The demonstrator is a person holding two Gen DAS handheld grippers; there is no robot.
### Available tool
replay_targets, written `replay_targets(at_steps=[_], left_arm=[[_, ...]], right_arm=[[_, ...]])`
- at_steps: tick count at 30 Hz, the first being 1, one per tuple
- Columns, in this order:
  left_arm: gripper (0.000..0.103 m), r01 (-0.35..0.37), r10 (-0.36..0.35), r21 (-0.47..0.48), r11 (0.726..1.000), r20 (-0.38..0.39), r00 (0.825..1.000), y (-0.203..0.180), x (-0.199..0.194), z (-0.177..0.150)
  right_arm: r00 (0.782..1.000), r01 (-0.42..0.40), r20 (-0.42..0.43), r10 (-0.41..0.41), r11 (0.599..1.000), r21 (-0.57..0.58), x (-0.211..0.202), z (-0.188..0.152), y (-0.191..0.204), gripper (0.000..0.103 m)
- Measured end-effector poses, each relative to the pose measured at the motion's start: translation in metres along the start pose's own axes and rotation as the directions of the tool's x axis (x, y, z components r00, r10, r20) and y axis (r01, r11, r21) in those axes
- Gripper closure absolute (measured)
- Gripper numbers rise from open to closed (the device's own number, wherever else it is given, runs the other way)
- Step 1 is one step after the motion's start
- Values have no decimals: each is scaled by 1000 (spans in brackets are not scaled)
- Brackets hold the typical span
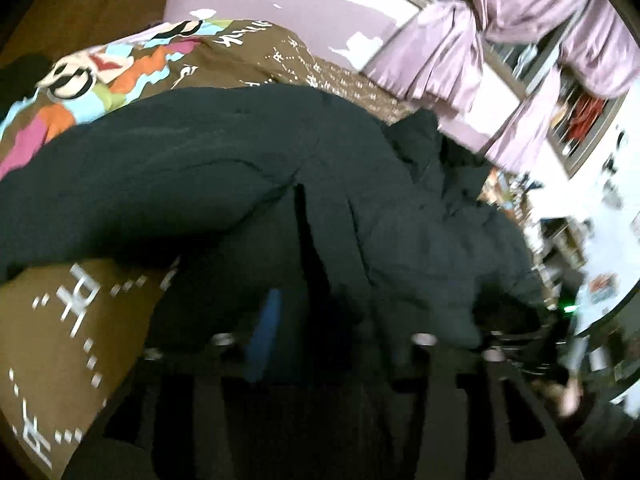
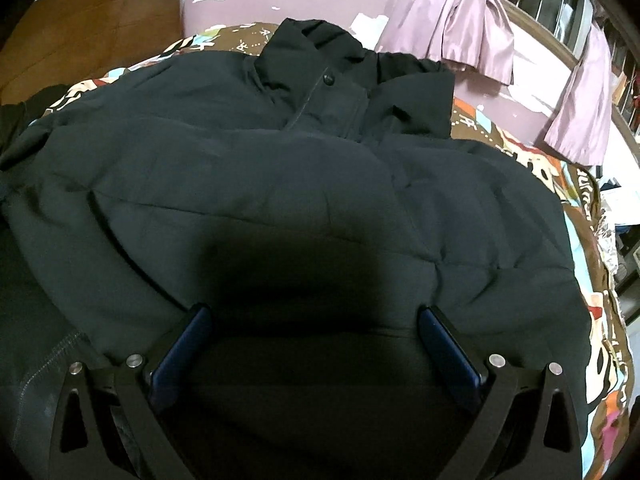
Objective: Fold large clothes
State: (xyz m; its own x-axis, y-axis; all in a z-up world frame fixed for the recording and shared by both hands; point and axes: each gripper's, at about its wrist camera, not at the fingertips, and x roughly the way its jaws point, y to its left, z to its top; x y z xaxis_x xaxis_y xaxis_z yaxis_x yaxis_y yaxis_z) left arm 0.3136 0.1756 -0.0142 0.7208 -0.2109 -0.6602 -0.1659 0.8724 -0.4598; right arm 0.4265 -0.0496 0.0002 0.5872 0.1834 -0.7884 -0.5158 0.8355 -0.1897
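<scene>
Right gripper [image 2: 312, 320] spread wide over black padded jacket [image 2: 260, 184], left gripper [image 1: 320, 336] blurred, grip unclear, patterned bedspread [image 2: 592, 264] beneath

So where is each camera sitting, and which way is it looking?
Left wrist view: sits on the left tool, looking down along it, blurred, at the black jacket on the patterned bedspread; its dark fingers show.
Right wrist view: sits on the right tool, looking down over the jacket toward its collar; blue pads stand wide apart.
Both share the jacket, bedspread and pink curtains.
</scene>
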Motion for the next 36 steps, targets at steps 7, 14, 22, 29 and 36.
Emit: replay_targets(at_steps=[7, 14, 22, 29, 36], left_arm=[[33, -97, 101, -75, 992, 47, 994, 45, -58, -3], [33, -229, 284, -361, 904, 108, 953, 141, -103, -17], [33, -165, 394, -729, 665, 154, 906, 239, -127, -34], [34, -86, 373, -767, 636, 208, 904, 269, -132, -33], [70, -164, 405, -681, 713, 209, 890, 253, -123, -25]], right_arm=[[996, -21, 83, 25, 999, -50, -35, 25, 44, 0], [980, -150, 114, 164, 981, -124, -38, 72, 104, 0], [963, -245, 132, 234, 967, 71, -18, 118, 117, 0], [983, -171, 84, 165, 984, 59, 16, 122, 146, 0], [984, -172, 54, 169, 984, 53, 35, 107, 153, 0]])
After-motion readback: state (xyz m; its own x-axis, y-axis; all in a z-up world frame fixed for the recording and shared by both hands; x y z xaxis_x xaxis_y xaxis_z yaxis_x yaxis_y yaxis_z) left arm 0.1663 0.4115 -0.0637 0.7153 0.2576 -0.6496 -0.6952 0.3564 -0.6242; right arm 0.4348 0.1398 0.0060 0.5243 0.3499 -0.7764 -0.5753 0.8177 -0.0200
